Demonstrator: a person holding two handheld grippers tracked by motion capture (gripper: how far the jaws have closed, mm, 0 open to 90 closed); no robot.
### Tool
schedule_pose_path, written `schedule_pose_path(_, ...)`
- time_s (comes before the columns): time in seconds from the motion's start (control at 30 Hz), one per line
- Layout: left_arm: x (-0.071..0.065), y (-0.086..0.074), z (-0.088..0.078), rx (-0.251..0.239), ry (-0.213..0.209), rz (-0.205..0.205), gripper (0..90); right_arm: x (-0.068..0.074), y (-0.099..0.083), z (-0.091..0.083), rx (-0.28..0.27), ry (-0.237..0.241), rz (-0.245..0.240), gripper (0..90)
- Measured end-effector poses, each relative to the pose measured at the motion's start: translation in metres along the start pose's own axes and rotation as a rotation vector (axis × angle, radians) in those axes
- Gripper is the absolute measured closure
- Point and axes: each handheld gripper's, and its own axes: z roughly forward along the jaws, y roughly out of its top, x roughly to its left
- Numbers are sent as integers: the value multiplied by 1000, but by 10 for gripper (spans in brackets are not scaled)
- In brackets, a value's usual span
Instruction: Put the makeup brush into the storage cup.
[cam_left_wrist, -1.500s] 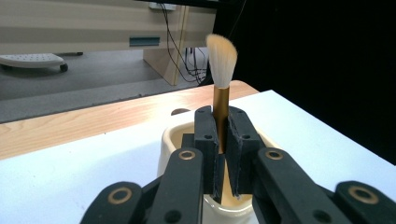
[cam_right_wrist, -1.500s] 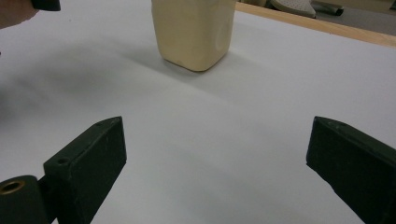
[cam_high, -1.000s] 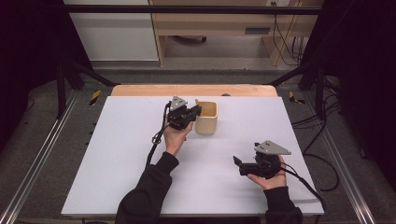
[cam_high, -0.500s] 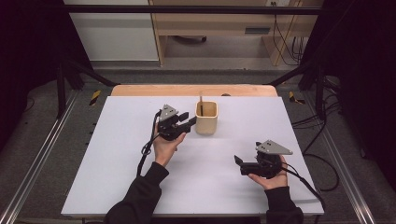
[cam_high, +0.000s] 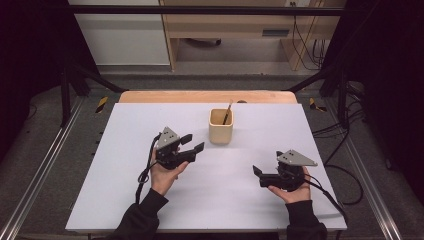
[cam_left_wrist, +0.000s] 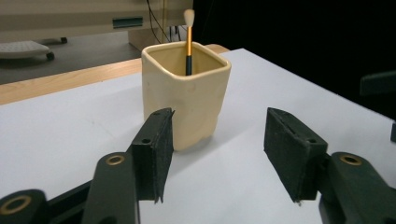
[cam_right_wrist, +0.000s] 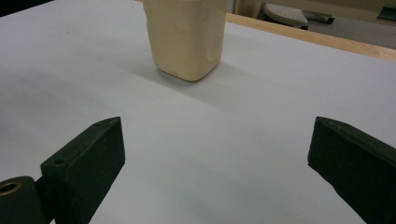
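Note:
A cream square cup stands on the white table toward the back middle. A thin brush with an orange handle leans inside it. My left gripper hovers just left of the cup and apart from it. Its jaws have just been opening, with nothing between them. In the left gripper view the cup and brush stand beyond the open left gripper. My right gripper rests at the front right, pointing left. In the right gripper view it is wide open over bare table, the cup ahead.
The white tabletop ends in a wooden strip at the back. Metal rails run along both sides. Cables trail off the right edge. A wooden bench stands on the floor behind.
My left gripper has pulled back from the cup, down and left in the high view, and its jaws have opened. The brush now stands free in the cup. The right hand kept still.

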Motion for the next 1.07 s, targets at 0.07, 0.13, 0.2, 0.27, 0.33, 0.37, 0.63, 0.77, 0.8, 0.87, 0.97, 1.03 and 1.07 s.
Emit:
schedule_pose_path(0.07,-1,-5,-7,4,-4,5,397,-1,0,-1,-5,-1,-2,44)
schedule_pose_path(0.13,-2,-10,-13,6,-3,7,380,-1,1,-2,-6,-2,-1,43)
schedule_pose_path(0.2,-2,-15,-19,12,-2,11,364,-1,1,-3,-12,-1,3,43)
schedule_pose_path(0.27,-2,-19,-25,20,5,22,334,-2,1,-3,-12,-5,-1,42)
schedule_pose_path(0.33,-2,-23,-31,21,13,23,297,-2,1,-4,-11,-4,4,41)
schedule_pose_path(0.37,-1,-25,-34,21,21,20,271,-2,1,-4,-11,-5,5,41)
schedule_pose_path(0.63,12,-36,-54,41,89,-22,137,-3,1,-8,-21,-3,1,40)
schedule_pose_path(0.77,22,-44,-66,55,113,-46,120,-5,0,-10,-27,-4,6,40)
schedule_pose_path(0.8,22,-44,-66,55,113,-46,114,-5,0,-10,-27,-4,6,40)
schedule_pose_path(0.87,26,-47,-69,53,118,-57,114,-7,-1,-10,-27,-6,13,40)
schedule_pose_path(0.97,35,-53,-75,66,128,-69,112,-11,-4,-11,-23,-6,28,42)
schedule_pose_path(1.03,39,-56,-77,71,132,-75,109,-12,-5,-11,-20,-11,30,42)
schedule_pose_path(1.07,39,-56,-77,71,132,-75,109,-12,-5,-11,-20,-11,30,42)
